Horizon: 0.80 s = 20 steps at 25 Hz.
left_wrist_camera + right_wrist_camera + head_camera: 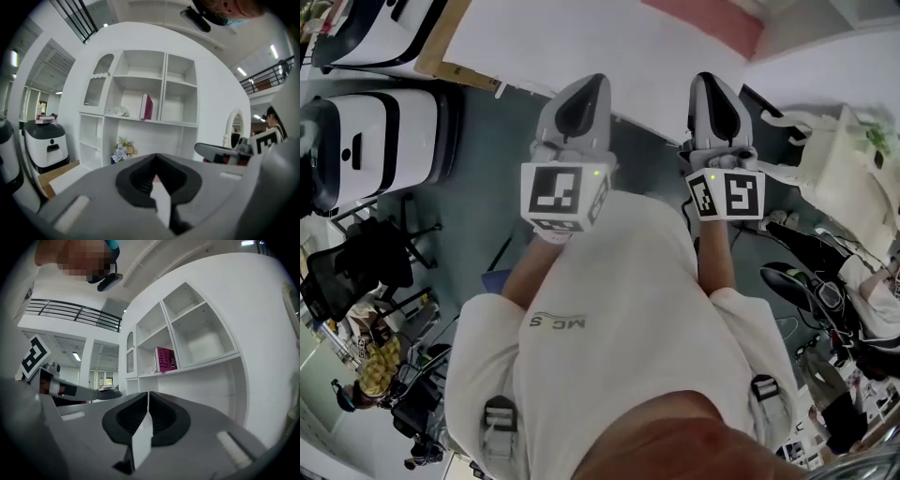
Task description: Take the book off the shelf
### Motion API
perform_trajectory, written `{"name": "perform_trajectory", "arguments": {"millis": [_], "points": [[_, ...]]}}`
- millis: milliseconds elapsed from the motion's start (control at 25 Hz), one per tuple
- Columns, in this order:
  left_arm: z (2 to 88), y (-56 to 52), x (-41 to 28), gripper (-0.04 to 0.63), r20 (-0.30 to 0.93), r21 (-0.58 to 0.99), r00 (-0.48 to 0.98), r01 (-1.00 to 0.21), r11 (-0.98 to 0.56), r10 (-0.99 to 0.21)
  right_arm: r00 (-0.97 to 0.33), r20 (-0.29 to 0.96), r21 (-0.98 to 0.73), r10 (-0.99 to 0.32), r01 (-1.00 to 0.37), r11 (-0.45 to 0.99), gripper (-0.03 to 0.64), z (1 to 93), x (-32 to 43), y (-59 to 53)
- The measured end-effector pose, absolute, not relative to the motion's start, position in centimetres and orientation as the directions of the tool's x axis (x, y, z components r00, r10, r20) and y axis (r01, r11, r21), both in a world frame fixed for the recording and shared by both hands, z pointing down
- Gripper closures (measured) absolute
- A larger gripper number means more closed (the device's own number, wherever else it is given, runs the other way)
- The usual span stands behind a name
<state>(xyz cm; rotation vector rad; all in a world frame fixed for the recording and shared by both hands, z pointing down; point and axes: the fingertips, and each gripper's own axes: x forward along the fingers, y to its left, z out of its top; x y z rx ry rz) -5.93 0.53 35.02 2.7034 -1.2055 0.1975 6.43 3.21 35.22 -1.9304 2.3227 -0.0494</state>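
Head view: the left tongs (579, 98) and right tongs (715, 94) are held side by side before the person's chest; no book shows here.

Left gripper view: the tongs are clenched on nothing. The book (146, 107) stands upright on the shelf (140, 119), well apart from them, with flowers (123, 150) below.

Right gripper view: the tongs are clenched and empty. By the look of it, approach and grasp are both left to do, and nothing blocks the way.

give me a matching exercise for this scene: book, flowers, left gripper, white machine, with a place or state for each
1 book
2 flowers
3 left gripper
4 white machine

a jaws shut, nothing between them
b on the floor, left of the shelf
c upright in a middle compartment
d low compartment, below the book's

Pairs: 1-c, 2-d, 3-a, 4-b
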Motion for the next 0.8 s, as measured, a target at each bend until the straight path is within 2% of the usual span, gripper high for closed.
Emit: {"name": "perform_trajectory", "arguments": {"millis": [280, 800], "points": [[32.7, -7.5, -4.8, 0.594, 0.169, 0.098, 0.700, -0.712, -0.695, -0.694, -0.178, -0.085, -0.089, -0.980, -0.979, 0.186, 0.620, 33.2, 5.6, -5.0], [31.2, -13.8, -0.7, 0.594, 0.160, 0.103, 0.699, -0.714, -0.692, -0.697, -0.221, -0.095, -0.061, -0.971, -0.972, 0.227, 0.620, 31.2, 8.5, -10.7]]}}
